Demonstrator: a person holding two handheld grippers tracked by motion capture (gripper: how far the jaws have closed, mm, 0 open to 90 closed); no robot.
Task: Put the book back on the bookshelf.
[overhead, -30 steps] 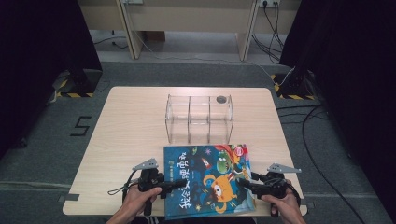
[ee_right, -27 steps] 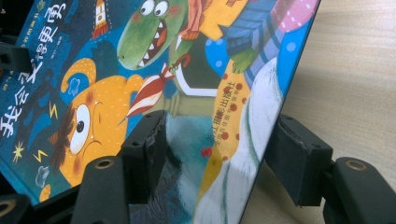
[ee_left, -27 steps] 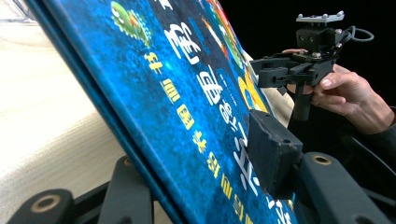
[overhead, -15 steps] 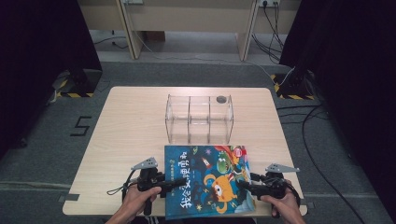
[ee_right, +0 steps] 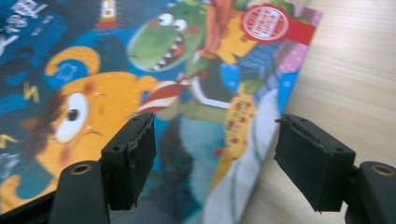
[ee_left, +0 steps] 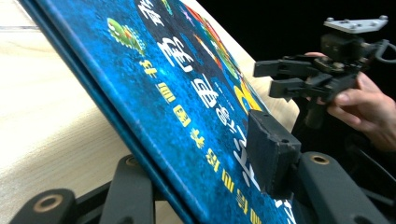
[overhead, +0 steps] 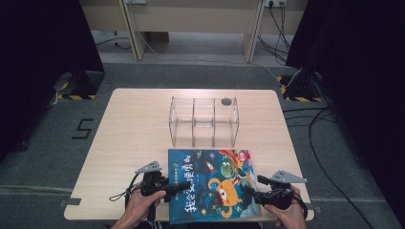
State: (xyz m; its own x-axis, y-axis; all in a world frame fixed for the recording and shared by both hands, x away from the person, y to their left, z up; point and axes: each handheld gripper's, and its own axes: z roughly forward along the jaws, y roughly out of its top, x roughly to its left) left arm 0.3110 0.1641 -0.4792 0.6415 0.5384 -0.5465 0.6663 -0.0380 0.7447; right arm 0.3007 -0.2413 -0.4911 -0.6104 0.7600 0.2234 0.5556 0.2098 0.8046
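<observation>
The picture book (overhead: 212, 183) lies at the near edge of the tabletop (overhead: 133, 129), just in front of the clear three-compartment organizer (overhead: 204, 121), with its near edge overhanging slightly toward the person. The left gripper (overhead: 174, 187) has its jaws pinched on the book's spine-side edge; in the left gripper view one pad sits on the blue cover (ee_left: 187, 93) and the other is underneath, and that edge looks tilted up off the wood. The right gripper (overhead: 252, 191) hovers at the book's opposite corner with its jaws spread, and they have just been opening; in the right gripper view the cover's edge (ee_right: 261, 140) runs between the two pads, yet neither presses on it. The work in hand looks like lifting the book, probably to stand it in the organizer. To do that well, the left grip should hold firm without sliding toward the corner, since a one-sided pinch lets the book sag or swing. The right jaws would do best to straddle the free edge squarely, one pad over and one under, before closing, so the cover is not merely scraped. Raising both sides evenly should keep the pages from fanning open. The small dark round object (overhead: 226, 101) behind the organizer is well apart and no obstacle
</observation>
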